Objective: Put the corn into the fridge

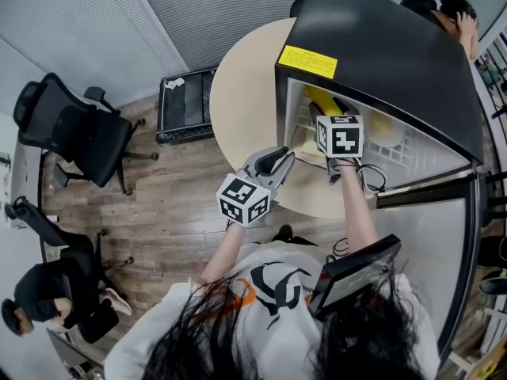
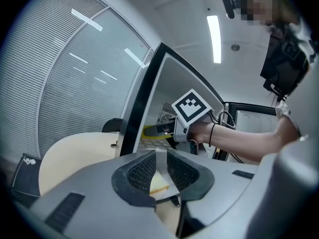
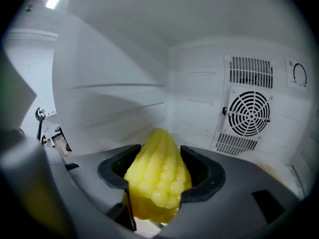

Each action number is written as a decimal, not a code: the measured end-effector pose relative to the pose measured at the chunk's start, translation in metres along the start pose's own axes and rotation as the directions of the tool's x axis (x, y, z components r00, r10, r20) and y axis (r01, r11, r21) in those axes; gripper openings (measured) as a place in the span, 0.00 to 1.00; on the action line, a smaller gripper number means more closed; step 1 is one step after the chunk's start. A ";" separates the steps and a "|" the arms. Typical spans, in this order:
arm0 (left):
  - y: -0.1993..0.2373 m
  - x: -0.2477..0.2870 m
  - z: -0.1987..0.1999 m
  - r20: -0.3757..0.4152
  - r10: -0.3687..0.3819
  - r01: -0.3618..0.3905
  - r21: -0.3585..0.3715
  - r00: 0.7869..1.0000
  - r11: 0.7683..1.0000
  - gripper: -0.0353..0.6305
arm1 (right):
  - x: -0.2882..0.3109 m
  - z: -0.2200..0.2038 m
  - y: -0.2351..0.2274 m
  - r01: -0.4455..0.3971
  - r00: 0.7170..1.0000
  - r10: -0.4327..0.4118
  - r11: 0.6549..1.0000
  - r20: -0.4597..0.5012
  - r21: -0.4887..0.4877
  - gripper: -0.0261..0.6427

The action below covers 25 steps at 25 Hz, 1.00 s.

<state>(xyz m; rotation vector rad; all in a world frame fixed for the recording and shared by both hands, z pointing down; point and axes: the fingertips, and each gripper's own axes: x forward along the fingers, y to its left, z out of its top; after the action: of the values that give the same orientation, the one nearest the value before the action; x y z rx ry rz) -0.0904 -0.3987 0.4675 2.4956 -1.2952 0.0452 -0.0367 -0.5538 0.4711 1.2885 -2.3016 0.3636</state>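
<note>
A yellow corn cob (image 3: 157,180) sits clamped between the pads of my right gripper (image 3: 160,158), tip pointing forward. That gripper (image 1: 333,119) reaches inside the open black mini fridge (image 1: 380,46), over its white wire shelf (image 1: 396,145); the corn (image 1: 323,101) shows just past it. White inner walls and a round fan grille (image 3: 246,113) lie ahead of the cob. My left gripper (image 1: 279,161) hovers outside the fridge's front left corner, above the table. Its jaws (image 2: 160,171) stand almost together with nothing between them. From there I see the right gripper (image 2: 164,128) holding the corn (image 2: 149,131).
The fridge stands on a round beige table (image 1: 245,93), its door (image 1: 444,236) swung open to the right. A black crate (image 1: 184,105) and office chairs (image 1: 75,129) stand on the wood floor at left. A person (image 1: 47,299) sits at the lower left.
</note>
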 end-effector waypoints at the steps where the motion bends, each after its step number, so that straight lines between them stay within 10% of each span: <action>1: 0.000 -0.001 -0.001 -0.001 0.000 0.000 0.000 1.000 1.000 0.17 | 0.001 -0.002 0.000 0.001 1.000 -0.001 1.000 -0.016 -0.008 0.42; 11: 0.004 -0.016 -0.003 0.001 0.019 -0.019 -0.004 1.000 1.000 0.17 | 0.003 -0.011 0.010 0.040 0.997 -0.049 0.986 -0.053 -0.160 0.42; 25: -0.007 -0.038 -0.002 0.012 -0.007 0.007 0.005 1.000 1.000 0.17 | -0.064 0.012 0.014 0.025 0.985 -0.034 0.998 0.166 0.060 0.45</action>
<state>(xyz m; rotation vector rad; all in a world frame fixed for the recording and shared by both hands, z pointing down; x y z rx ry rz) -0.1073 -0.3640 0.4611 2.5080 -1.2925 0.0310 -0.0231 -0.5055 0.4275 1.4294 -2.4234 0.3252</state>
